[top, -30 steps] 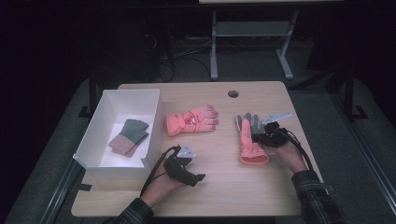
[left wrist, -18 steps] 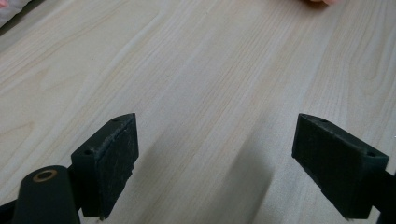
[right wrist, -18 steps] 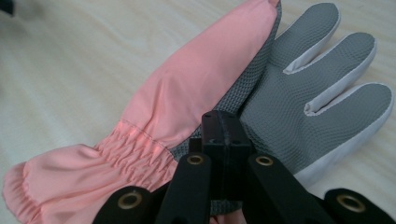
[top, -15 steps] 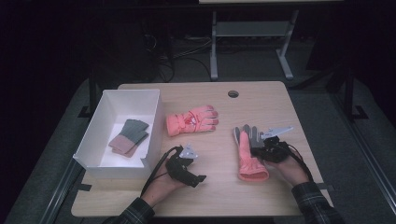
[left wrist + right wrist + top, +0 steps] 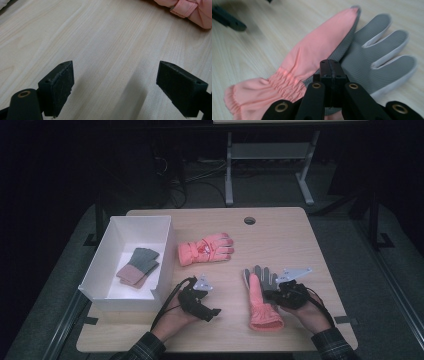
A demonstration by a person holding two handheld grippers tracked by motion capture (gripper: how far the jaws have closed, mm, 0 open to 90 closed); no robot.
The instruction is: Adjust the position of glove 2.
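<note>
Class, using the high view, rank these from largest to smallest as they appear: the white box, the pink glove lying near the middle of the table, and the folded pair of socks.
1. white box
2. pink glove
3. folded pair of socks, inside the box, looks somewhat smaller than the glove

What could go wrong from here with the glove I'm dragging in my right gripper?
The right gripper is shut on the edge of the palm-up glove, so the thin pinch of fabric could slip out as it drags. The glove is partly folded over itself and may bunch or flip further. It lies near the table front edge, so more pulling toward you could take its cuff off the table.
</note>
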